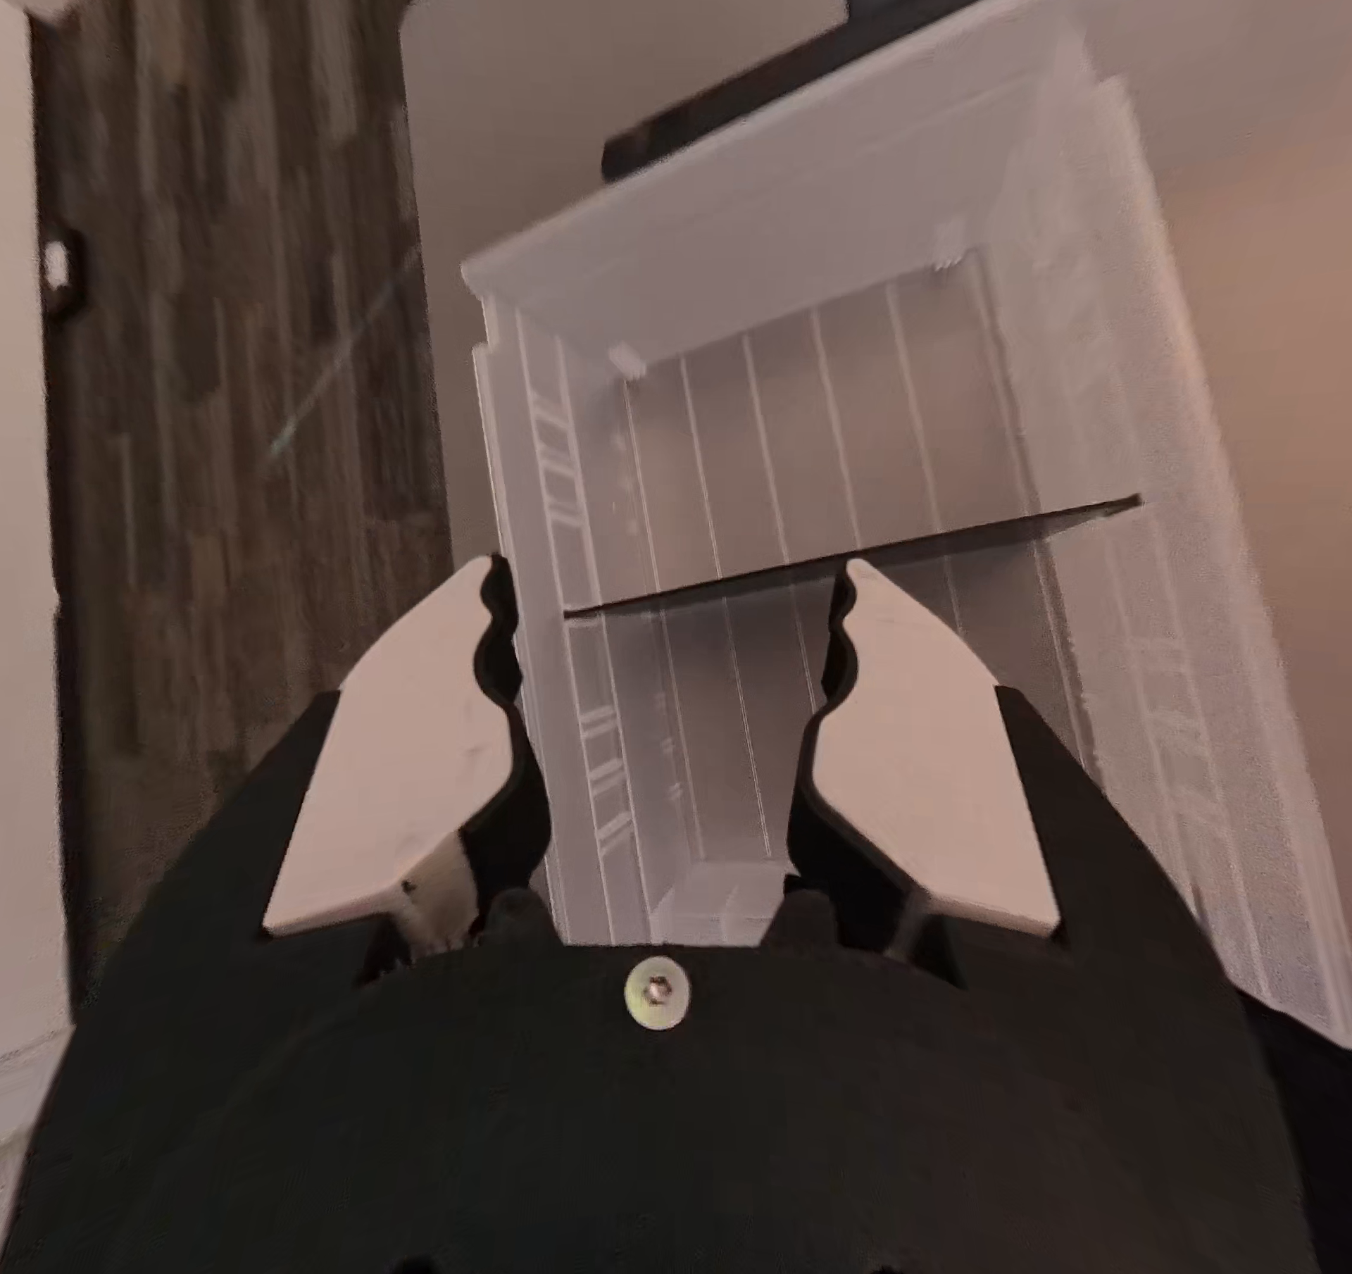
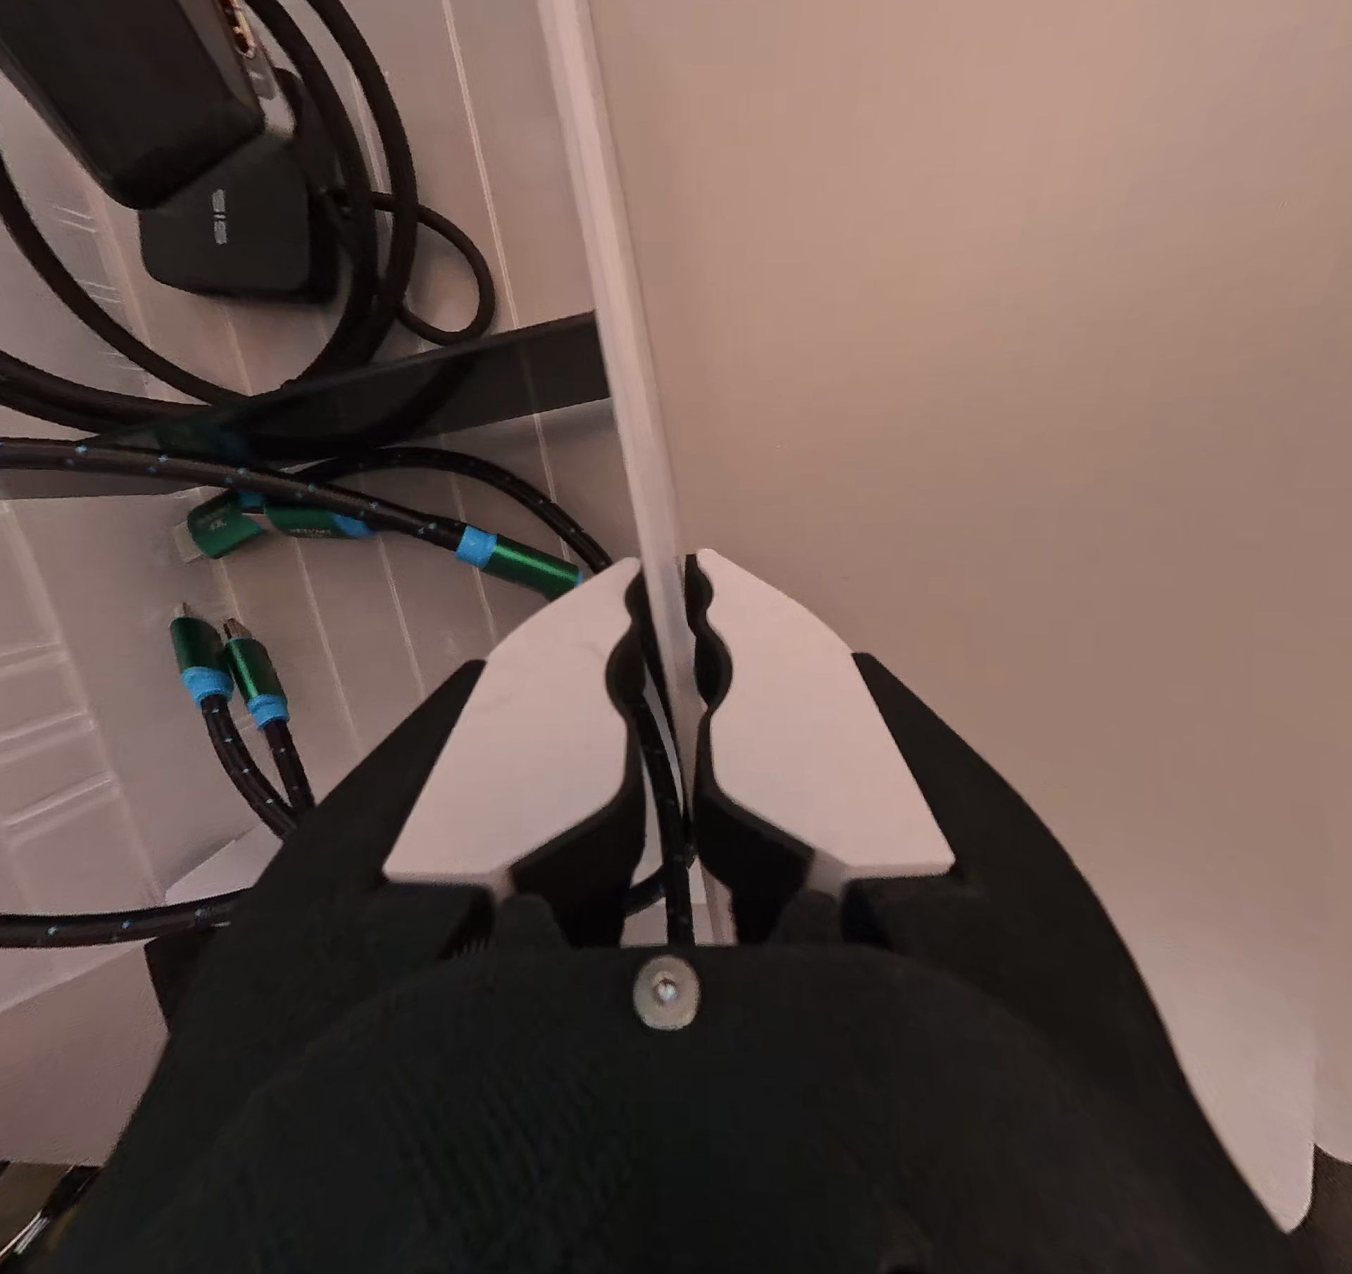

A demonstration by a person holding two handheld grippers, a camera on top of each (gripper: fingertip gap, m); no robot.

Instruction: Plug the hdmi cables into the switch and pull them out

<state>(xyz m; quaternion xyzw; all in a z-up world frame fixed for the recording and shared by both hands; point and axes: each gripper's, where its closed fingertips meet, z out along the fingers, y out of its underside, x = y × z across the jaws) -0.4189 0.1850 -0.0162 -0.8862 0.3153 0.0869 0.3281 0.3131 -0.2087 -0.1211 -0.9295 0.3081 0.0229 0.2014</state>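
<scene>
With the right gripper pinched on the bin wall at frame centre and the left gripper wide apart and empty, steady the bin before reaching for the green plugs lower left, below the switch upper left.

Dim warm light falls on a wood-plank floor and a white tabletop.

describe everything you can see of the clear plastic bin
The clear plastic bin is translucent and frosted, with a ribbed floor and a dark divider splitting it into two compartments. One holds the black switch, the other green-tipped hdmi cables. The right gripper is closed on its side wall.
</scene>
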